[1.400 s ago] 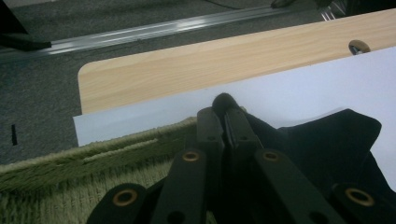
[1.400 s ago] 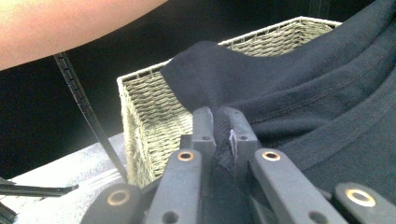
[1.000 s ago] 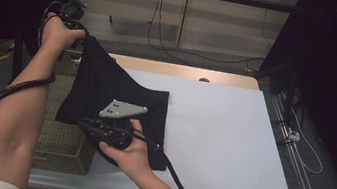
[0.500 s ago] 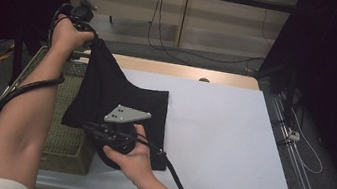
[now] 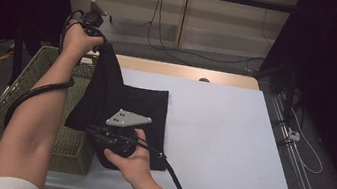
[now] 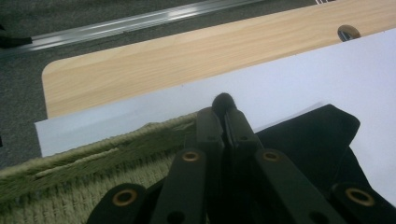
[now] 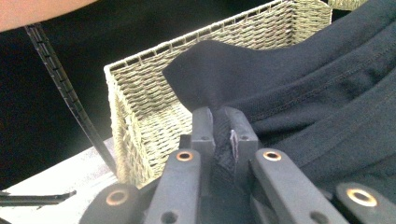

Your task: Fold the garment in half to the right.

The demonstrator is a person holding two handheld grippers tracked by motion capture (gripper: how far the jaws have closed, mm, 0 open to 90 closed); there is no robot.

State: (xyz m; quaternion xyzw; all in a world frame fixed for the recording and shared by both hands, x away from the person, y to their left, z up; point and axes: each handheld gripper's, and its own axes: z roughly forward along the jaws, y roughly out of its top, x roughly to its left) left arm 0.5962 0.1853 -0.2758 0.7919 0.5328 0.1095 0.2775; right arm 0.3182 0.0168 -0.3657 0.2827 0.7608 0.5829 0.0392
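A: Black cloth (image 5: 124, 108), a soft garment, is the thing in hand. Where does it lie?

B: Part of it lies on the white table top (image 5: 231, 134), near the left edge, and part hangs over the woven basket (image 5: 29, 99) that stands just beside the table. One end is lifted high above the far corner of the basket.

A: Who lifts it?

B: The left gripper (image 5: 96, 27). It is held up in the air, and the cloth hangs down from it in a narrow fold. In the left gripper view the jaws are pressed together and a small bump of the dark fabric (image 6: 223, 100) comes out at the tips, so it is pinching the cloth.

A: And the right gripper (image 5: 94, 132)?

B: It is low, near the front edge of the table, over the near end of the cloth. In the right gripper view the jaws are closed on a fold with a stitched hem (image 7: 225, 144), so it also pinches the cloth. Behind it I see the basket wall (image 7: 140, 121).

A: Is the cloth flat?

B: No, it is stretched between both grippers and is wrinkled.
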